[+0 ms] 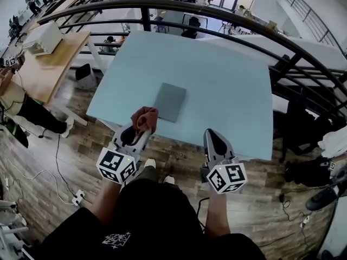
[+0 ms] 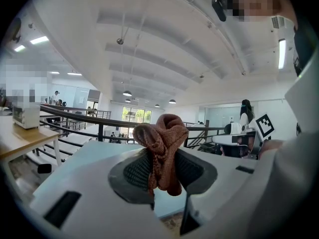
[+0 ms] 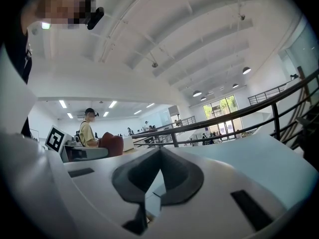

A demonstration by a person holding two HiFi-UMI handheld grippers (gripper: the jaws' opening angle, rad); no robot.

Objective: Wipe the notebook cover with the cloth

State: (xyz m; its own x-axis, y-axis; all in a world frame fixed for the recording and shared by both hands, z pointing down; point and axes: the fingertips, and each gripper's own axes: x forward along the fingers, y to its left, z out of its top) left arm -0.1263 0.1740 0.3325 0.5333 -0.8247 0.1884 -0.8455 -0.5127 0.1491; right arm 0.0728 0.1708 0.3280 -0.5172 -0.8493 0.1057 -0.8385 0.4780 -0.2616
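In the head view the left gripper [image 1: 136, 134] is pinching a bunched reddish-brown cloth [image 1: 145, 118] in its closed jaws and hanging over the wooden floor [image 1: 179, 156], just short of the near edge of the pale blue table [image 1: 227, 80]; the grey notebook [image 1: 169, 102] is lying flat on that table, just ahead of the cloth and a little to its right, its long axis running away from the person with a slight lean; the right gripper [image 1: 213, 137] is hovering well to the right of the notebook and farther from it, so the left one is looking like the arm placed to wipe, with a short reach forward and down.

In the left gripper view the jaws are clamping the cloth [image 2: 162, 153], which is bulging up above the pads in a knot; the table [image 2: 94, 153] is showing beyond, but the notebook is not appearing here; the view is pointing more level than down.

In the right gripper view the right gripper [image 3: 158, 176] is holding nothing, its jaws drawn together with only a thin slit between them; the table [image 3: 264, 158] is stretching ahead to the right, and the cloth [image 3: 112, 143] is showing far off at the left; no notebook is visible here either.
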